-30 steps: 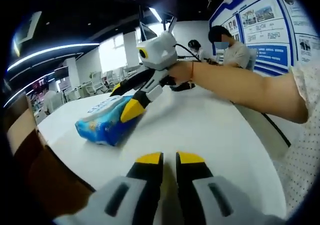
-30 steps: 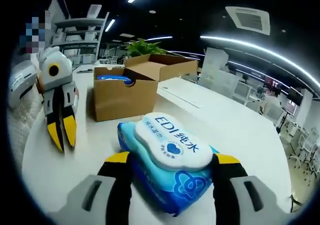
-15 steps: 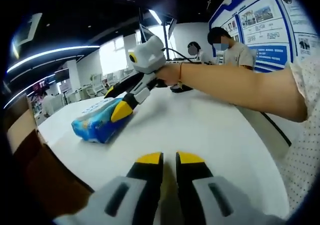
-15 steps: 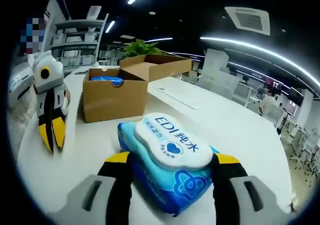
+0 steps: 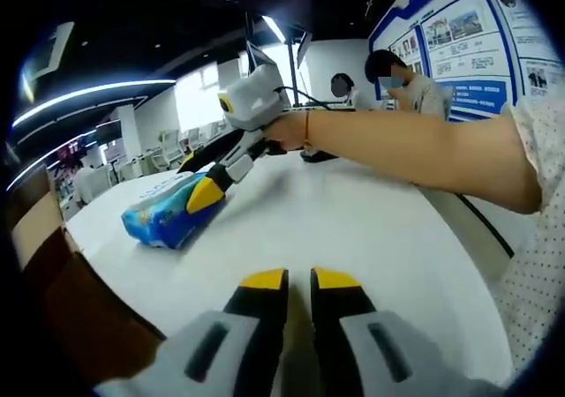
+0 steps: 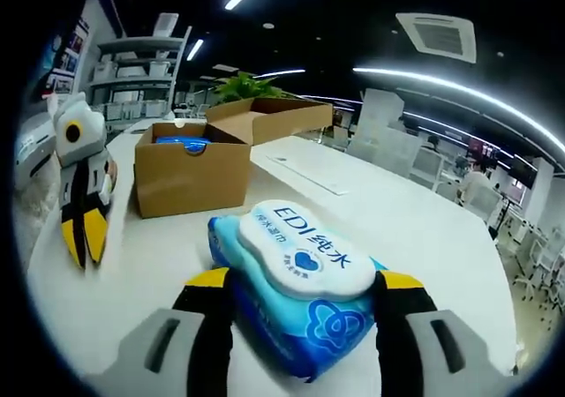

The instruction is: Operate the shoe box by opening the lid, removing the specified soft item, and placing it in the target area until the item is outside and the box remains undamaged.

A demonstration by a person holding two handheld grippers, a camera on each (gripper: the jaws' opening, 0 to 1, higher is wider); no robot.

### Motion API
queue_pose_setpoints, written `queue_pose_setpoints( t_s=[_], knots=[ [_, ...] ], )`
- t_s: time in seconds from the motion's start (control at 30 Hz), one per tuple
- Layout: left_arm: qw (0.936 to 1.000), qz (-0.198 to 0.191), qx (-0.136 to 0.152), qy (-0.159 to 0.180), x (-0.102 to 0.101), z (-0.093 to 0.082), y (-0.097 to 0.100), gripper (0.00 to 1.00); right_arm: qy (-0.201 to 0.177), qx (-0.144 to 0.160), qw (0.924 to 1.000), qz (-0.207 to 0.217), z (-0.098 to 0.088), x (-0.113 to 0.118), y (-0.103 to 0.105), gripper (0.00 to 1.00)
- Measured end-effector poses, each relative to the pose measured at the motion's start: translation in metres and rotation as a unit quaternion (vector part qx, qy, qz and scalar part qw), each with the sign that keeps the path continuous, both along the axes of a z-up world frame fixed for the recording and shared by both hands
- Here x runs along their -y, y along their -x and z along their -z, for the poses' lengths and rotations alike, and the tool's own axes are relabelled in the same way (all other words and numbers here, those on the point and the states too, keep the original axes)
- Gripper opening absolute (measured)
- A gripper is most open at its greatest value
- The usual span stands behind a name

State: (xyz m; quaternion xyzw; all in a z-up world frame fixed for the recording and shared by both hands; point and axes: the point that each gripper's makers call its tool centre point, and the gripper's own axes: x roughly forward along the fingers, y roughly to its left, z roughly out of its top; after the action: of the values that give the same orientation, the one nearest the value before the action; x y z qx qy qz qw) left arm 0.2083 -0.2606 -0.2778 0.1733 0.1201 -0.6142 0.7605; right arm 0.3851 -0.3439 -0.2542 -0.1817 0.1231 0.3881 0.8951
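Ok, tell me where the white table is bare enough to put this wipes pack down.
Bare white table lies right of the blue wet-wipes pack held in the right gripper, and ahead of it toward the open brown cardboard box. It is crowded on the left, where the shut left gripper hangs beside the box.

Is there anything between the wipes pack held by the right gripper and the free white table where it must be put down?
Nothing visible: the right gripper holds the wipes pack over bare table, away from the cardboard box.
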Motion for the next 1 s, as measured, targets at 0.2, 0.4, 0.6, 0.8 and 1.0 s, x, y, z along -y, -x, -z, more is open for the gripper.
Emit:
queue_pose_setpoints(
  t_s=[0.2, 0.4, 0.6, 0.8, 1.0],
  knots=[
    [1.0, 0.003, 0.001, -0.003, 0.001, 0.004, 0.004, 0.1, 0.001, 0.002, 1.0, -0.001, 0.0, 0.0, 0.0, 0.66],
    [1.0, 0.002, 0.002, -0.003, 0.001, 0.005, 0.003, 0.1, 0.002, 0.003, 1.0, -0.001, 0.001, -0.001, -0.001, 0.66],
    [1.0, 0.004, 0.007, -0.003, 0.001, 0.004, 0.004, 0.1, 0.02, 0.004, 0.9996, 0.021, -0.001, 0.005, -0.001, 0.69],
    [0.9999, 0.007, 0.007, -0.002, 0.0, 0.003, 0.0, 0.1, 0.001, 0.024, 0.9987, 0.045, -0.028, 0.02, 0.007, 0.67],
    [0.9999, 0.011, 0.009, -0.001, 0.001, 0.002, 0.0, 0.1, 0.02, 0.04, 0.9972, 0.061, -0.043, 0.035, 0.025, 0.67]
  ],
)
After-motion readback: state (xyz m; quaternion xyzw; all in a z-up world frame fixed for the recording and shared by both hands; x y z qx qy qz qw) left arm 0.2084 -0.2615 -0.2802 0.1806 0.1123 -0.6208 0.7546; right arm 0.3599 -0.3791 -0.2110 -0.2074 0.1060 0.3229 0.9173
